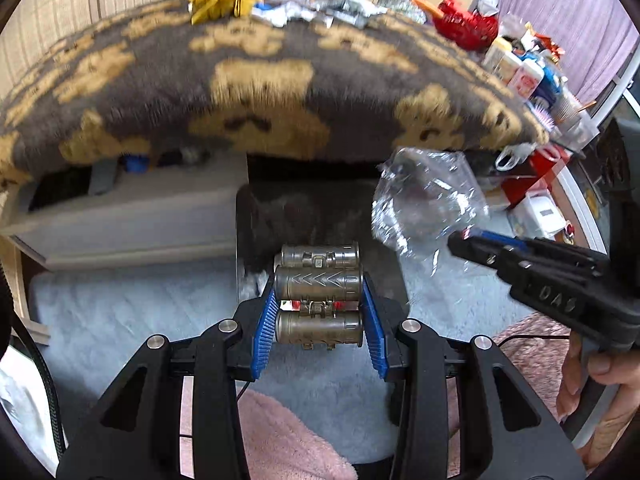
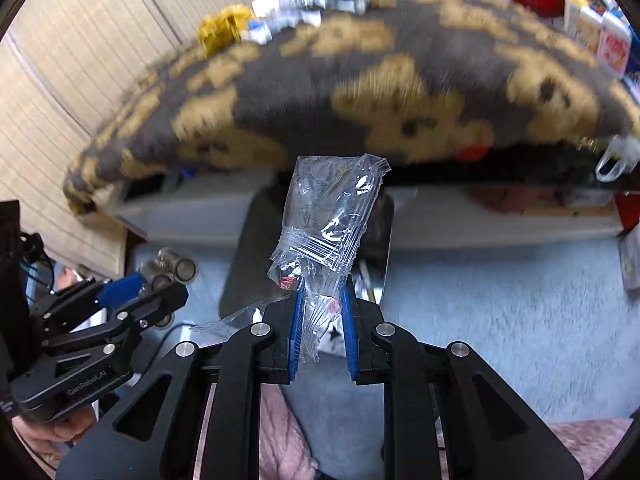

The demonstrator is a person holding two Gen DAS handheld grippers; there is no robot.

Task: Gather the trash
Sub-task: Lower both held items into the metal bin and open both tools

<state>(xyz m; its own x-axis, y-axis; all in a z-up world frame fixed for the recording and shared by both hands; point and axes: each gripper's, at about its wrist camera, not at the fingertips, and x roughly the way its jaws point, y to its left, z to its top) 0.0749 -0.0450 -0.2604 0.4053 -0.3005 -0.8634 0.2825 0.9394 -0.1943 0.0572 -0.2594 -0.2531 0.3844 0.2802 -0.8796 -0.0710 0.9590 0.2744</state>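
Below a grey-and-tan blanketed surface point(image 1: 256, 80) littered at its far edge with wrappers point(image 1: 304, 10), left tongs point(image 1: 319, 304) grip a metal cylinder cluster point(image 1: 319, 292); right tongs point(image 2: 322, 320) pinch a clear bag point(image 2: 328, 212) above pale carpet point(image 2: 500, 312).

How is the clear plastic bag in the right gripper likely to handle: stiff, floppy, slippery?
Probably floppy and very light: the clear plastic bag is thin, crumpled film, standing above the right gripper. Likely slippery too, since it looks glossy and only its lower end sits between the blue pads.
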